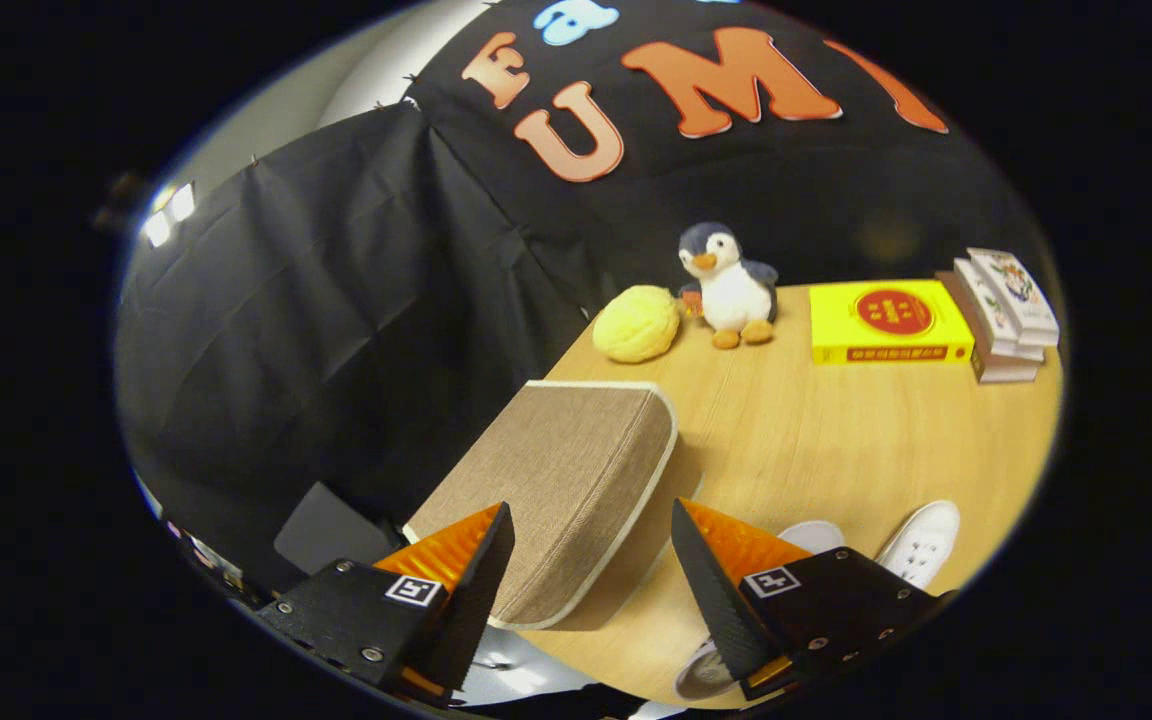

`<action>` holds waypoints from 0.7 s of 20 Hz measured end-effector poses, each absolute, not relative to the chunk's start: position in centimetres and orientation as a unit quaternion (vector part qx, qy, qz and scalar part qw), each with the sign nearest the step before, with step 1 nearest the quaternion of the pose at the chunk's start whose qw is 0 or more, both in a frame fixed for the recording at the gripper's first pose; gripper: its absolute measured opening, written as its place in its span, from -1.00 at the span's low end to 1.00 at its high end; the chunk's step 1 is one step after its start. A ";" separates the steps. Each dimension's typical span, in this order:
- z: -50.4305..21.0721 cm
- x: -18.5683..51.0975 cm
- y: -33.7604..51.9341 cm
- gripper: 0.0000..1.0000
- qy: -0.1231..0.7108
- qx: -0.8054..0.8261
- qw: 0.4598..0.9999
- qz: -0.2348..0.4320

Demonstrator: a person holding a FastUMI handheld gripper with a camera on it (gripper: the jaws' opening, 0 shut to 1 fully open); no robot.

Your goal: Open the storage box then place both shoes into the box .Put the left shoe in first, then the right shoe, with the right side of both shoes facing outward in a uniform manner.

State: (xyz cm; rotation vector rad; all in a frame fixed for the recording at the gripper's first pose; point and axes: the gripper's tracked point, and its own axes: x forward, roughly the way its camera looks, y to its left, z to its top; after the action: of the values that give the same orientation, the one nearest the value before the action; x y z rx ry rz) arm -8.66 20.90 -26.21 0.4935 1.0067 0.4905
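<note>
- Gripper (591, 560) released, fingers spread either side of the storage box (561, 480) lid's near edge.
- Step 1, opening, looks underway; lid still down.
- 2 shoes (921, 540) wait right of the box.

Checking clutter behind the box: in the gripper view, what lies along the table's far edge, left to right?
Yellow ball → penguin → yellow box → stack of books. The open tool straddles the storage box.
</note>
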 end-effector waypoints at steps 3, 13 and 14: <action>-27.7 -9.8 21.9 0.88 0.513 0.280 0.780 0.225; -30.8 -11.9 25.6 0.88 0.569 0.408 0.681 0.215; -30.7 -12.1 25.9 0.88 0.571 0.422 0.670 0.216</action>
State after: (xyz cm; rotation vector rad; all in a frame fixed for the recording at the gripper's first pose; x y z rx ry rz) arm -12.06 25.92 -30.68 0.9517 1.2870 0.4861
